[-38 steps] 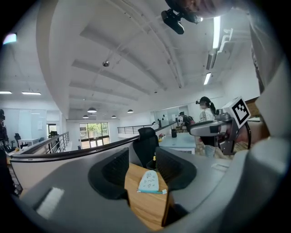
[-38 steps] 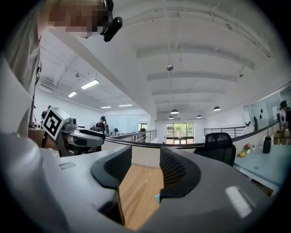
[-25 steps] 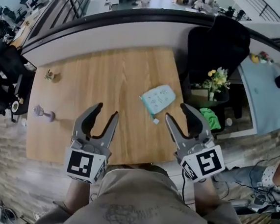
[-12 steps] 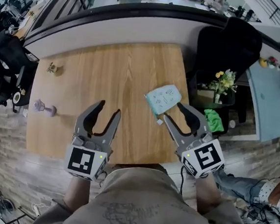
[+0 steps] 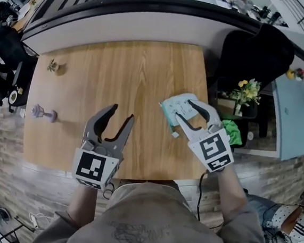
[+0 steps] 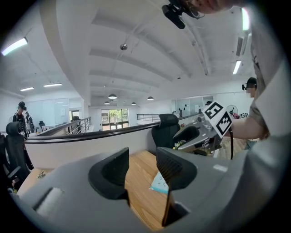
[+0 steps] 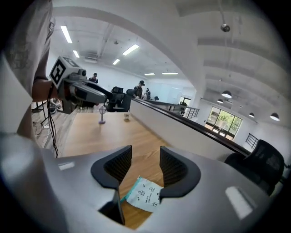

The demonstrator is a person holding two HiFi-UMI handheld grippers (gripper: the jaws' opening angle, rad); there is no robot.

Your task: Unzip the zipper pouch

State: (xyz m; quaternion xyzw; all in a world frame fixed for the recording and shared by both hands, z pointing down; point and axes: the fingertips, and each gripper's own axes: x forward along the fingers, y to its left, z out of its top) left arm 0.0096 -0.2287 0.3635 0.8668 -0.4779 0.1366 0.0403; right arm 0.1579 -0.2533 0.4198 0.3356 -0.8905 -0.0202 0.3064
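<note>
Now the zipper pouch (image 5: 170, 105) is seen lying flat on the wooden bench (image 5: 120, 67), right of centre in the head view and close to the bench's right edge. It is pale teal and dotted with small printed figures. A darker teal edge can be made out along one side.

The right claw (image 5: 183, 109) is held directly over it with its jaws spread wide. One prong is set across the pouch's upper part and the other sits by its lower corner. Nothing is clamped, as the right gripper view confirms: the claw is released, and the pouch is framed low in the gap between the two ribbed pads (image 7: 119, 167), resting on the wood beyond them. Whether a tip is touching the fabric cannot be told.

Over at lower centre-left of the head view, the left claw (image 5: 122, 113) is held above bare wood, apart from the pouch. It is released too. In the left gripper view, its jaws are parted, and only bench and a corner of the pouch are shown between them.

Near the bench's left edge a small purple object (image 5: 43, 113) is seen, with a smaller trinket (image 5: 53, 66) above it. Off the right edge, a black chair (image 5: 255, 53) is seen, with yellow flowers (image 5: 248, 93) just below it in the frame.
</note>
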